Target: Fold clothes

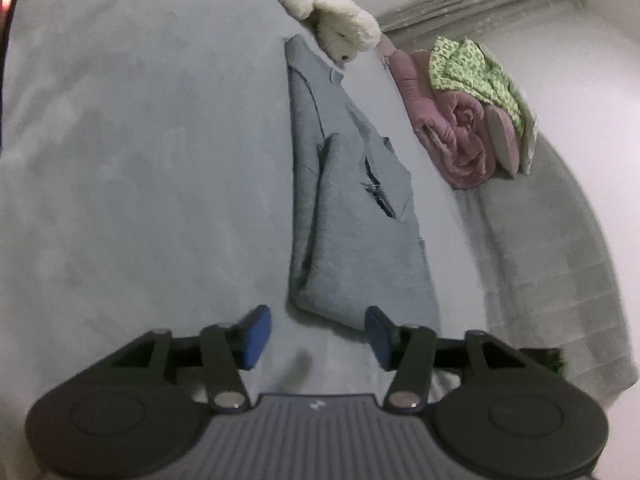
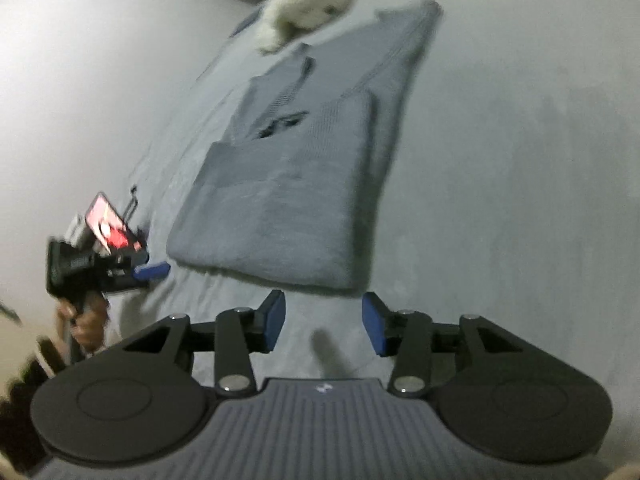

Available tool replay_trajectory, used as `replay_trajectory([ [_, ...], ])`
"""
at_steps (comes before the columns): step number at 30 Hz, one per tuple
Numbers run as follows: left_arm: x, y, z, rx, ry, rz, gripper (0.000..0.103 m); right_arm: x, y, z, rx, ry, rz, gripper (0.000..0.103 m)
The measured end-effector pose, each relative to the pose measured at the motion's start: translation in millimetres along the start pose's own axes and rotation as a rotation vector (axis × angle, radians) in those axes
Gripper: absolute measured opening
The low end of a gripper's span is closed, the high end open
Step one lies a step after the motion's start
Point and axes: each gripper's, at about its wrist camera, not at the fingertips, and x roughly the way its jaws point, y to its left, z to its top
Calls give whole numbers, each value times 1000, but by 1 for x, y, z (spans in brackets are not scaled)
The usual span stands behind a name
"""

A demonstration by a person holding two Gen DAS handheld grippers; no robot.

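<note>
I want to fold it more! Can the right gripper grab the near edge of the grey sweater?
Probably yes. The right gripper is open and empty, and the grey sweater has its near edge just ahead, with only bare bed sheet between.

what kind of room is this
Most likely a bedroom: a grey sweater lies partly folded on a bed, with a white plush toy and a rolled pink blanket at its far end.

A grey-blue knit sweater [image 1: 352,216] lies flat on the bed, partly folded into a long narrow shape with a sleeve laid lengthwise over its body. Its hem end is near, its collar end far, close beside a white plush toy. A small dark mark shows mid-chest.
</note>
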Motion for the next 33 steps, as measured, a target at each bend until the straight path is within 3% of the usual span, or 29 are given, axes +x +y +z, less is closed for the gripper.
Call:
replay_trajectory([
  [7,14,4,2,-59,10,-53,57,8,-22,5,202,3,107,48],
  [15,39,-4,6,-42,30,-87,54,24,-21,17,275,-7,171,48],
  [20,48,-6,9,-45,20,-92,38,30,-19,23,277,-25,182,47],
  [23,51,-1,9,-76,16,-86,23,31,-20,25,262,-33,172,41],
  [25,55,0,11,-98,19,-82,20,32,-23,24,264,-32,169,34],
  [26,55,-2,11,-103,16,-83,19,32,-24,24,267,-30,170,23],
  [27,55,-3,11,-104,11,-83,18,33,-26,24,271,-29,170,20],
  [33,46,-9,2,-196,-56,-127,13,24,-36,26,401,-50,278,17],
])
